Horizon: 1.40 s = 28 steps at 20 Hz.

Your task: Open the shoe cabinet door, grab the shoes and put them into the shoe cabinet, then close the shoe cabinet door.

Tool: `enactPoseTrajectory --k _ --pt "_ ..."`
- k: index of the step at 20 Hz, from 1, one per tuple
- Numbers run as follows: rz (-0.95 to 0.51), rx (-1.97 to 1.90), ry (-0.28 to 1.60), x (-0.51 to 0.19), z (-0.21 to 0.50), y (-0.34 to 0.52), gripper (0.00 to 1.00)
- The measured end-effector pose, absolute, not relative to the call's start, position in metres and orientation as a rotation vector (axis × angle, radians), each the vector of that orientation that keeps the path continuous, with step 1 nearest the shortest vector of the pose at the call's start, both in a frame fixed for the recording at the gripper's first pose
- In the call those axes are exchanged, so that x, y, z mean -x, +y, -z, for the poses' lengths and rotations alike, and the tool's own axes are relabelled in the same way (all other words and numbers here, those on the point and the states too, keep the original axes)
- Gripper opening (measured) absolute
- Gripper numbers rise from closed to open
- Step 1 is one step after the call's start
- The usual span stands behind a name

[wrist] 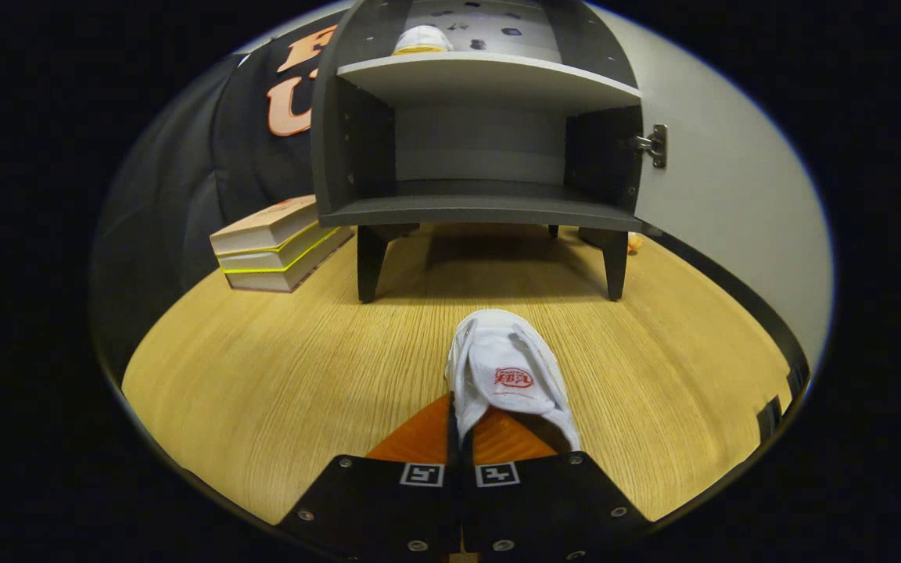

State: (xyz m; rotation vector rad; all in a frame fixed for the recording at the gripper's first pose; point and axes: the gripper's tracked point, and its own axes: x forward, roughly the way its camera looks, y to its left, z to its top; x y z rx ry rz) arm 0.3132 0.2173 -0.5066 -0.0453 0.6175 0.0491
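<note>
Slipper (507, 375) pinched between the closed fingers (462, 438), short of the open cabinet (482, 209).

Stacked books (277, 244) on wooden floor (278, 367)

A small red emblem (514, 379) is showing on the top of the white slipper (501, 348), but its characters are coming out too small to read. Two square black-and-white coded markers (422, 474) are sitting on the gripper (460, 418), whose fingers are pinching together on the slipper's near edge. Nothing here is reading as plain words or numbers.
</note>
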Motion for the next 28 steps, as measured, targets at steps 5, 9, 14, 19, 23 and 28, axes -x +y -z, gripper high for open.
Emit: enactPoseTrajectory --k 5,9,14,19,23,28 --pt "-0.032 -0.012 0.66 -0.316 0.481 0.202 0.0" --pt "-0.041 -0.009 0.671 -0.308 0.443 0.193 0.0" --pt "-0.051 -0.011 0.622 -0.308 0.372 0.183 0.0" --pt "-0.04 0.034 0.529 -0.336 0.287 0.176 0.0" --pt "-0.006 0.029 0.452 -0.369 0.226 0.173 0.0" --pt "0.032 0.052 0.366 -0.409 0.173 0.169 0.0"
